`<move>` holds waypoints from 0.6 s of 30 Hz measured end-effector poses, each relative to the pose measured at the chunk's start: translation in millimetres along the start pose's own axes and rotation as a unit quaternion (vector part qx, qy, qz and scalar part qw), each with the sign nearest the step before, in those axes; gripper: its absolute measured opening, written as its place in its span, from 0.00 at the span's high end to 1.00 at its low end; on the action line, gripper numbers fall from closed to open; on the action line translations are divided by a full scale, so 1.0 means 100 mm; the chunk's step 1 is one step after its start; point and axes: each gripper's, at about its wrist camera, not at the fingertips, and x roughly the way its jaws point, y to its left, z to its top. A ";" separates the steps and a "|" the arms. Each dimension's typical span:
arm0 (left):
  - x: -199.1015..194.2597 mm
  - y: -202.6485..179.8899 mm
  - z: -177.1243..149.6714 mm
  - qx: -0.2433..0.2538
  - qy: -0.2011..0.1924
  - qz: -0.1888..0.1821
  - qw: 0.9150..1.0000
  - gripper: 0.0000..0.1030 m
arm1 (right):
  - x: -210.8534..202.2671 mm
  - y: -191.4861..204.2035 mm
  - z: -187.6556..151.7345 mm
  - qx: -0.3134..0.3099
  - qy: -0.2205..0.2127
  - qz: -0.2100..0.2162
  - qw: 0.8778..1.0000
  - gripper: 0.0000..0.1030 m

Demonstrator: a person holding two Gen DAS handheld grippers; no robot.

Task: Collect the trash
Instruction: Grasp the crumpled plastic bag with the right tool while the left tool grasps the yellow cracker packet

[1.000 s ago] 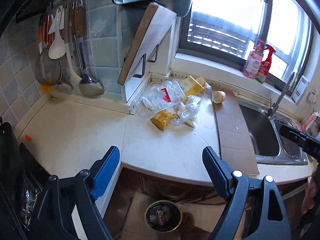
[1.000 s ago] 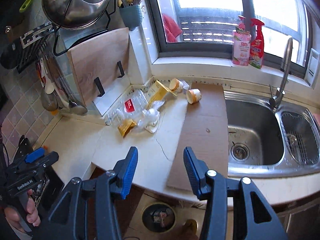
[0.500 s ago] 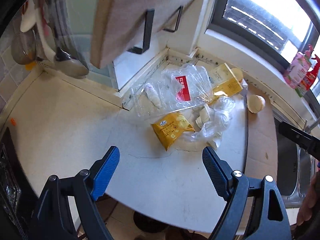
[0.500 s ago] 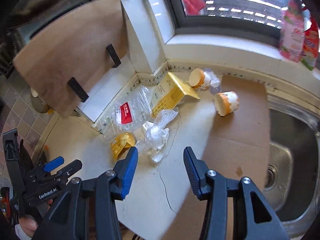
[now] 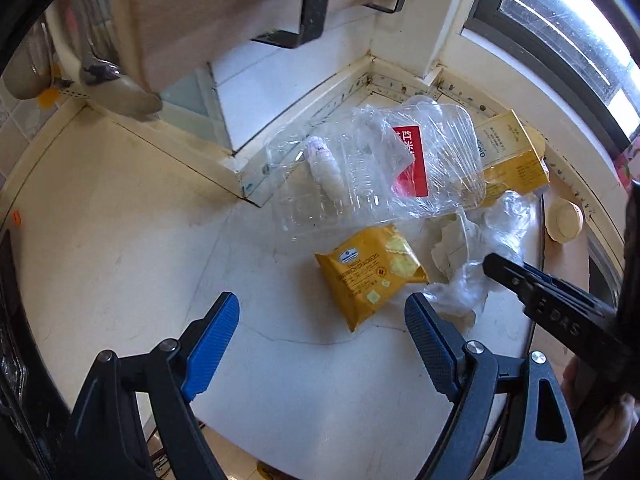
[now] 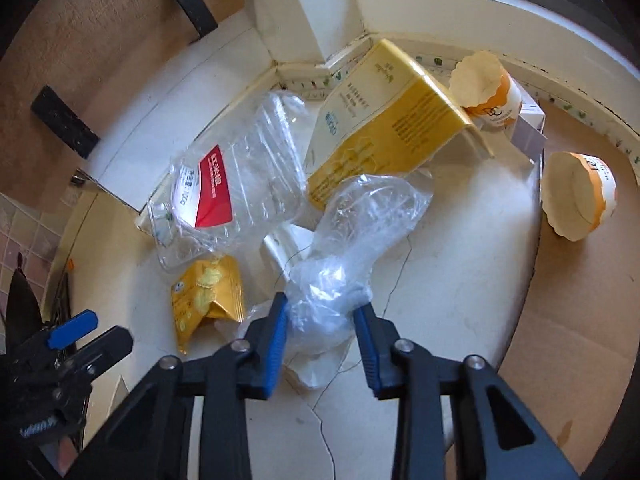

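A trash pile lies in the counter corner: a clear plastic tray with a red label (image 5: 400, 168) (image 6: 224, 188), a yellow snack packet (image 5: 368, 272) (image 6: 208, 292), a crumpled clear bag with white paper (image 5: 476, 240) (image 6: 344, 248), a yellow carton (image 5: 508, 160) (image 6: 384, 120) and two paper cups (image 6: 576, 196) (image 6: 488, 88). My left gripper (image 5: 322, 326) is open, just short of the snack packet. My right gripper (image 6: 320, 312) is open, its jaws on either side of the crumpled bag's near end.
A wooden cutting board (image 6: 80, 52) hangs over the back left. A brown cardboard sheet (image 6: 580, 320) covers the counter on the right. The white counter (image 5: 120, 260) extends left, and its front edge runs just below my grippers.
Both grippers moved forward and down toward the trash pile. The right gripper's jaws now straddle the crumpled bag. The left gripper closed in on the snack packet.
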 end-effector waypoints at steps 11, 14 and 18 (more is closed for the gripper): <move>0.61 -0.34 0.23 -0.021 0.059 -0.023 0.998 0.19 | -0.40 -0.56 -0.18 0.048 -0.020 0.022 0.998 0.73; 0.71 -0.44 0.23 -0.018 0.067 -0.016 0.997 0.19 | -0.39 -0.67 -0.17 0.062 -0.016 0.025 0.998 0.73; 0.76 -0.51 0.22 -0.017 0.065 -0.004 0.998 0.19 | -0.43 -0.78 -0.18 0.074 -0.017 0.027 0.997 0.73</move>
